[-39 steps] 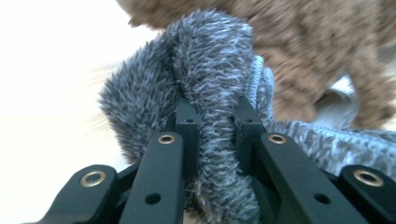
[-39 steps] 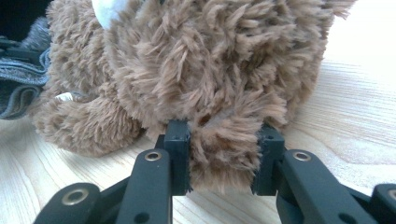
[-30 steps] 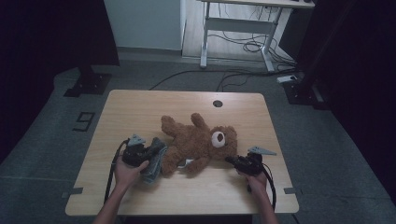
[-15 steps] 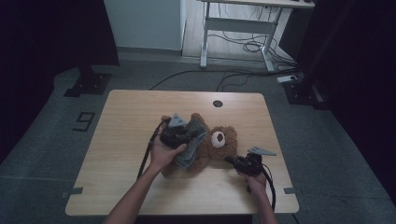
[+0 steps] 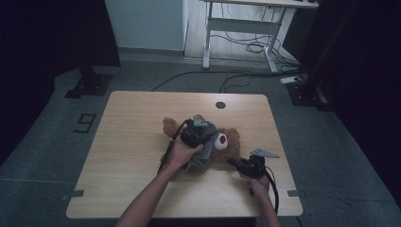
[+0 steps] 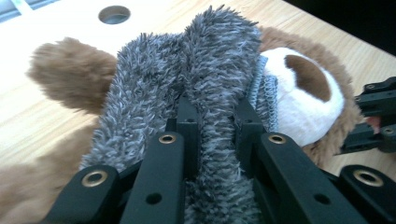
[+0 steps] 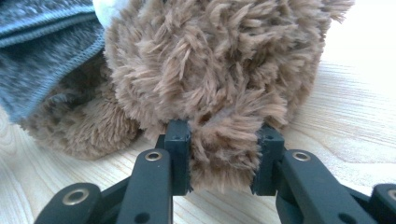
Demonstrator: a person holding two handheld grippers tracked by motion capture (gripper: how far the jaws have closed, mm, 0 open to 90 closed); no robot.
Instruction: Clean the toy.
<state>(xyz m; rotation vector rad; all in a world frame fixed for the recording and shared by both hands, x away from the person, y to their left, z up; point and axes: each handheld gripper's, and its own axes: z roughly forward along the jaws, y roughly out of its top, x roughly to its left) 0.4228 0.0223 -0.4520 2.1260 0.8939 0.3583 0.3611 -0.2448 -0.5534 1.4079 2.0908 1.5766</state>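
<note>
A brown teddy bear (image 5: 229, 142) lies in the middle of the wooden table (image 5: 137, 123), its white muzzle (image 6: 303, 100) turned up. Over its body lies a fuzzy grey cloth (image 5: 201, 158) with a knitted hem. My left gripper (image 5: 204, 135) hovers over the bear's chest, shut on a fold of that grey cloth (image 6: 215, 79). My right gripper (image 5: 234, 162) rests low on the table at the bear's right side, shut on a tuft of the bear's brown fur (image 7: 224, 154). The grey cloth (image 7: 42, 51) also reaches the upper left of the right gripper view.
A round cable hole (image 5: 220, 105) sits near the table's far edge. Beyond the table stand a white desk frame (image 5: 236, 23) with floor cables and two black stand bases (image 5: 90, 82) (image 5: 307, 92). Bare wood lies left of the bear.
My left hand has carried the grey cloth from the bear's left side rightward and slightly up, over its body toward the head. The right gripper has stayed put on the bear.
</note>
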